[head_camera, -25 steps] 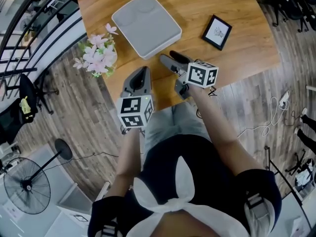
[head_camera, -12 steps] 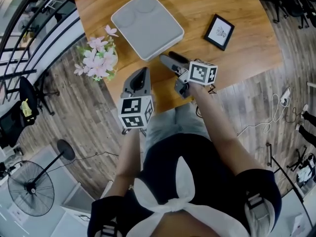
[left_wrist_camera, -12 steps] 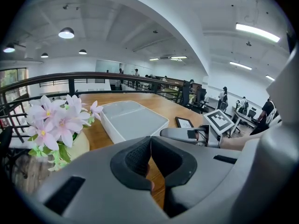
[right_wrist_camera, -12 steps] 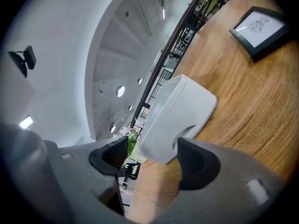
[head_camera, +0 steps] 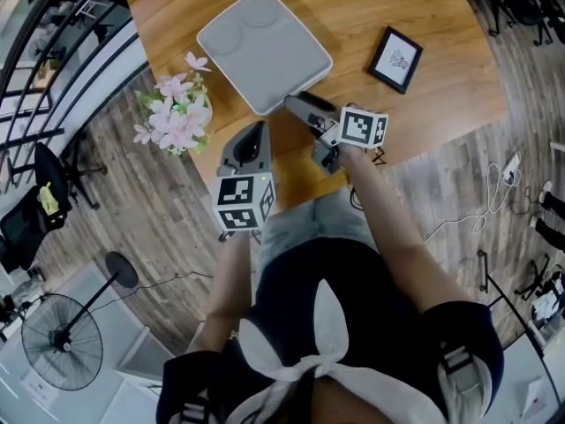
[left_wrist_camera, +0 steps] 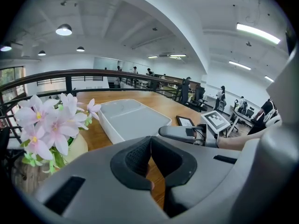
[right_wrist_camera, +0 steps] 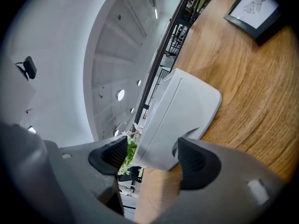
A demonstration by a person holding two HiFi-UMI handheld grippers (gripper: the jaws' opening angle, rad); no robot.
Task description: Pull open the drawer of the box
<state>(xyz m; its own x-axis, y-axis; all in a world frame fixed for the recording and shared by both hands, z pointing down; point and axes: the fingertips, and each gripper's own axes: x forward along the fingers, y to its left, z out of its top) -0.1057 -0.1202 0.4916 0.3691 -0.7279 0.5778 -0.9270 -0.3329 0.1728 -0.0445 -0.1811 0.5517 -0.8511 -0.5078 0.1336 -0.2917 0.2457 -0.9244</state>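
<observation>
Opening right claw (right_wrist_camera: 148, 155) has the box (right_wrist_camera: 182, 108) edge between its jaws

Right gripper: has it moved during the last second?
Yes. The right gripper has edged toward the white box; its jaws are opening, the box's edge between them.

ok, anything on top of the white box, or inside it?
Nothing sits on the white box: its top is bare, with two shallow round dents. The inside can't be seen: the box is closed and its shell covers it.
</observation>
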